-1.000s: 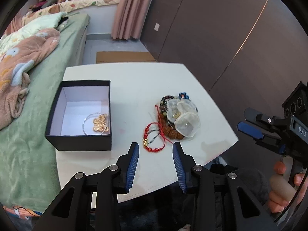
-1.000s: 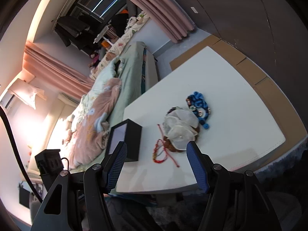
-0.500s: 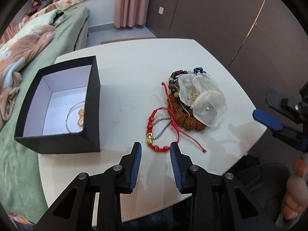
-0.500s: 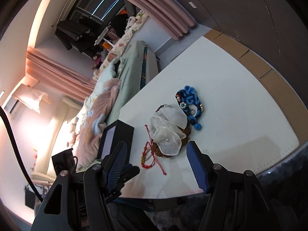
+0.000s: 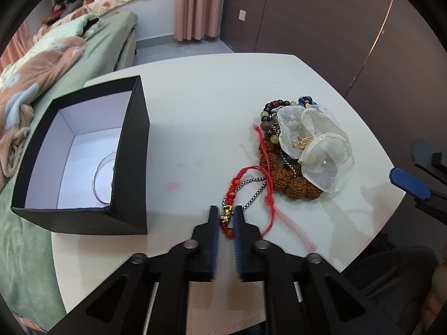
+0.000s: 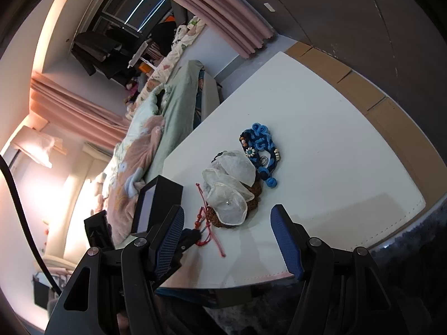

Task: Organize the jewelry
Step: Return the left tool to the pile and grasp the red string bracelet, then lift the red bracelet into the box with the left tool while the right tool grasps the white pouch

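Observation:
My left gripper point(image 5: 226, 217) is shut on the red beaded bracelet point(image 5: 234, 184), pinching its gold charm end on the white table point(image 5: 201, 106). The bracelet's red cord trails right toward a pile of jewelry: a brown seed-bead bracelet point(image 5: 290, 181), a dark beaded bracelet point(image 5: 268, 117) and white organza pouches point(image 5: 315, 145). An open black box point(image 5: 131, 150) with a silver bangle point(image 5: 97, 178) inside stands to the left. My right gripper point(image 6: 227, 237) is open and empty, hovering off the table's near edge, facing the pile point(image 6: 232, 192). A blue knotted piece point(image 6: 259, 150) lies behind the pouches.
A bed with green sheets and a pink blanket point(image 5: 33, 78) runs along the table's left side. A dark wardrobe wall point(image 5: 335, 22) stands behind and to the right. The table's front edge point(image 6: 363, 240) is close to both grippers.
My left gripper has moved forward and down to the table and closed on the red bracelet. My right gripper has drifted slightly closer to the pile, still open.

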### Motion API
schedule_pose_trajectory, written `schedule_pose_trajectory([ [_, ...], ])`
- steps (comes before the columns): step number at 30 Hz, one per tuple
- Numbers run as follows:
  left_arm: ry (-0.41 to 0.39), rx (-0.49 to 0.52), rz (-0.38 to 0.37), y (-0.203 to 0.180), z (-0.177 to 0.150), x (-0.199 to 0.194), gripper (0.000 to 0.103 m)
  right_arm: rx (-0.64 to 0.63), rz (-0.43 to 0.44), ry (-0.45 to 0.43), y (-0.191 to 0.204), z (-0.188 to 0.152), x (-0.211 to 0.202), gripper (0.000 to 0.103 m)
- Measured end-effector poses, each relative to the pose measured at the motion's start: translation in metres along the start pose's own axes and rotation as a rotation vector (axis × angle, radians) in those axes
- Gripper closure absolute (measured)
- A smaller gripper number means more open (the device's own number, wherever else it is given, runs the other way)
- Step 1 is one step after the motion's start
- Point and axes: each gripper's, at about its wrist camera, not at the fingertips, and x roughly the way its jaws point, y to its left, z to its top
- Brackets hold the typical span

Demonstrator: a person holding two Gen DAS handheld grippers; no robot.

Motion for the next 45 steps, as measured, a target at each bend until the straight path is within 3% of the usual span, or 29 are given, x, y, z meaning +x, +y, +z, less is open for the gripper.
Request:
schedule_pose_trajectory([
  [17, -0.121, -0.031, -0.115, 0.011, 0.018, -0.051, 0.097, -0.016, -0.037, 0.020, 0.012, 0.014, 0.020, 0.038],
  [33, -0.228, -0.080, -0.136, 0.047, 0.044, -0.089, 0.097, -0.176, -0.190, 0.091, 0.052, 0.035, 0.074, 0.040],
  [36, -0.247, -0.091, -0.139, 0.056, 0.050, -0.092, 0.097, -0.186, -0.194, 0.104, 0.053, 0.037, 0.078, 0.071],
  [37, -0.254, -0.098, -0.142, 0.060, 0.052, -0.093, 0.097, -0.184, -0.192, 0.113, 0.052, 0.035, 0.079, 0.090],
  [38, -0.262, -0.104, -0.145, 0.064, 0.052, -0.094, 0.097, -0.180, -0.193, 0.123, 0.049, 0.034, 0.080, 0.097],
  [41, -0.285, -0.123, -0.152, 0.076, 0.050, -0.097, 0.097, -0.166, -0.202, 0.125, 0.045, 0.031, 0.080, 0.100],
  [45, -0.286, -0.176, -0.164, 0.098, 0.044, -0.092, 0.097, -0.158, -0.124, 0.061, 0.050, 0.032, 0.063, 0.101],
])
